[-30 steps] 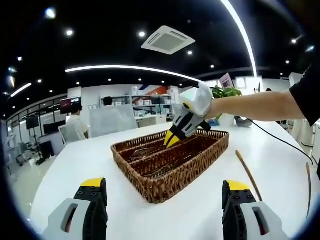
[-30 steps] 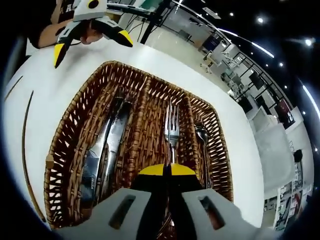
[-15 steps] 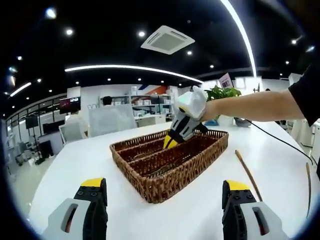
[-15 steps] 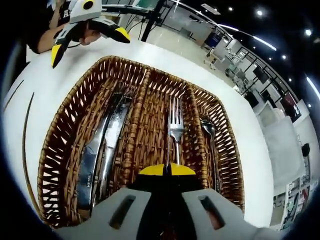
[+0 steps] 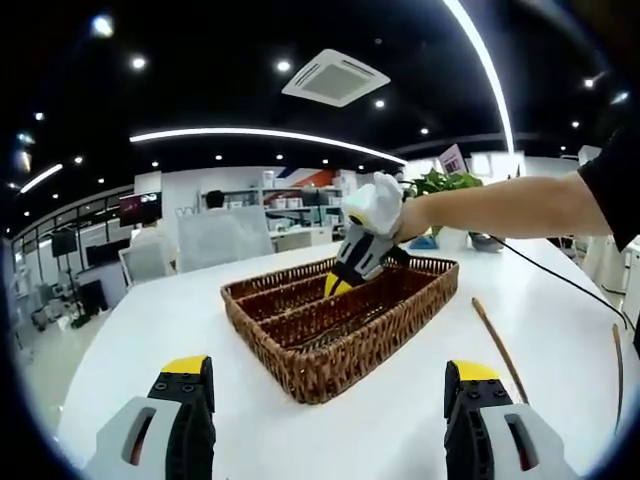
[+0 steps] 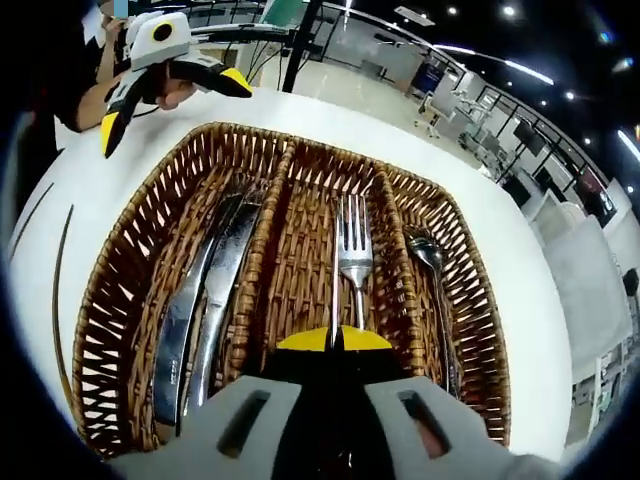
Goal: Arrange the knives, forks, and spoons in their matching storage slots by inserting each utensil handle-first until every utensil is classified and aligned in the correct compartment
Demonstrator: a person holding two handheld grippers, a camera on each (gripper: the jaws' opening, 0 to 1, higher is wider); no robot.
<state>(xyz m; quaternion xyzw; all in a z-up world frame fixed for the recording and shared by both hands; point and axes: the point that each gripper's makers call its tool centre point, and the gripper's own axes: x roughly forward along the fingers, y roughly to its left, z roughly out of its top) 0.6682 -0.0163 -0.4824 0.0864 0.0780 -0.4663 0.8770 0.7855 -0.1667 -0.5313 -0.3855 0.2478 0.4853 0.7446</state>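
The right gripper [image 6: 334, 340], fingers pinched together on the handle of the fork [image 6: 354, 262], holds it over the middle slot of the wicker tray [image 6: 130, 270], between two knives [image 6: 200, 300] and a spoon [image 6: 432, 262]. The fork is likely stiff, light and slick steel, best gripped mid-handle. The left gripper [image 5: 330, 375] hangs wide and empty above the counter [image 5: 400, 420].

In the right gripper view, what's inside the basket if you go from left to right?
Knives in the left slot → fork in the middle slot, its handle running under the right gripper → spoon in the right slot.

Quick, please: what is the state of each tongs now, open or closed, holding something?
Left tongs: open, holding nothing.
Right tongs: shut on the fork in the basket.
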